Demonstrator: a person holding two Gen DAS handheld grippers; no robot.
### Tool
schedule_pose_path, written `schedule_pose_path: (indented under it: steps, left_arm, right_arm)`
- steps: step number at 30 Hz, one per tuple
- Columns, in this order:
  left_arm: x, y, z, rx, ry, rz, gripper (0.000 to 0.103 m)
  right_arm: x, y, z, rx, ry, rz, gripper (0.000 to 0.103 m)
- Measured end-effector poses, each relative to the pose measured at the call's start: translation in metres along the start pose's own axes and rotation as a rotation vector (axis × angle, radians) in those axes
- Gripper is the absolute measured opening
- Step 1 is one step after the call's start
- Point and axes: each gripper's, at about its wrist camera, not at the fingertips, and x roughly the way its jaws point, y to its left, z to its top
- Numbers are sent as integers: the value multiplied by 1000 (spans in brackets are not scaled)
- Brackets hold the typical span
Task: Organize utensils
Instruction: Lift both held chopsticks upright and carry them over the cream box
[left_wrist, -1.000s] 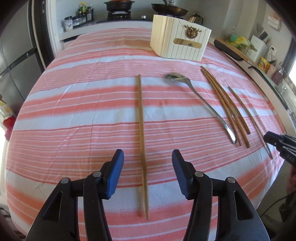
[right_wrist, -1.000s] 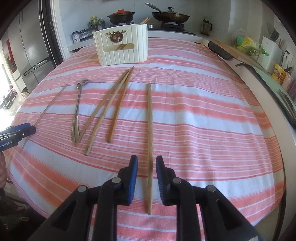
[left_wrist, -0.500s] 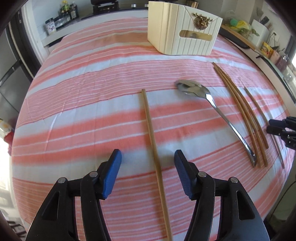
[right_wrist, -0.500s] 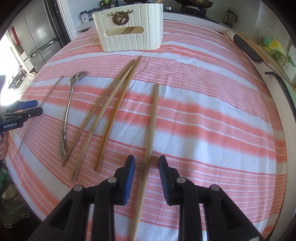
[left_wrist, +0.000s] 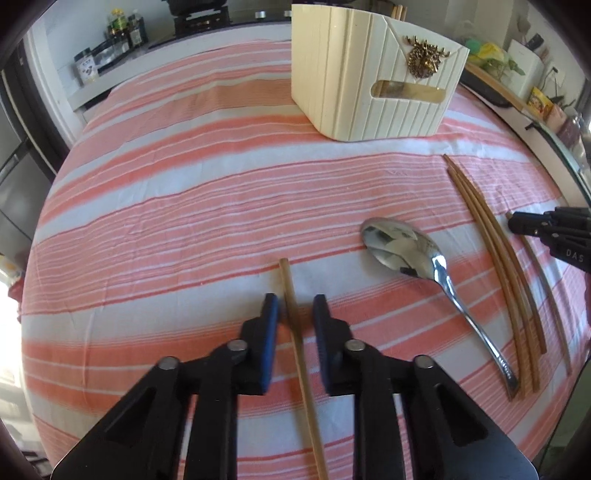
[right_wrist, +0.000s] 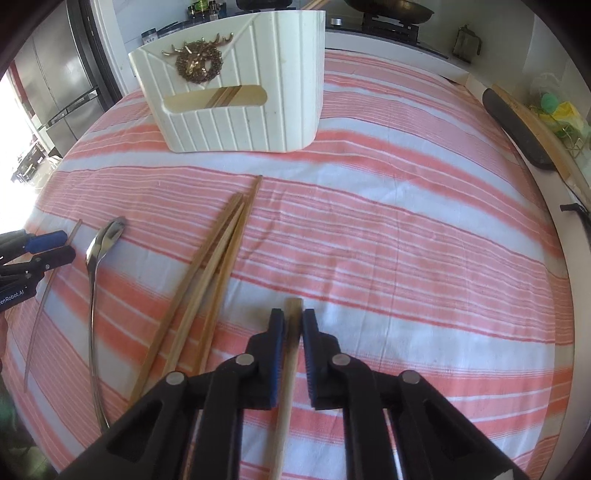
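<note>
chopstick (left_wrist: 291, 295) lengthwise between left gripper (left_wrist: 295, 306) fingers

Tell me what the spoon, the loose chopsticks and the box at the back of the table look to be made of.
Spoon: polished metal, likely stainless steel; its bowl mirrors the room.
Chopsticks: matte tan sticks, apparently bamboo or wood; the grain is too fine to tell which.
Box: cream ribbed walls with a soft sheen, probably moulded plastic, and a gold-coloured stag emblem, metal or plated.
</note>
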Motion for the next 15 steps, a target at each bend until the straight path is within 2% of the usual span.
schedule_pose_path:
  steps: [2,5,15]
  left_arm:
    - [0,1,1,-11,-17,-1,4]
    - [-14,-4,-1,6,-65,16,4]
    - [-152,-2,-10,-11,-381,-13,4]
  right_arm:
    - [0,-1,3,21,-10,7,7]
    - [-11,-7,7,65,-64,43,7]
    - [-147,8,3,35,-375,127,7]
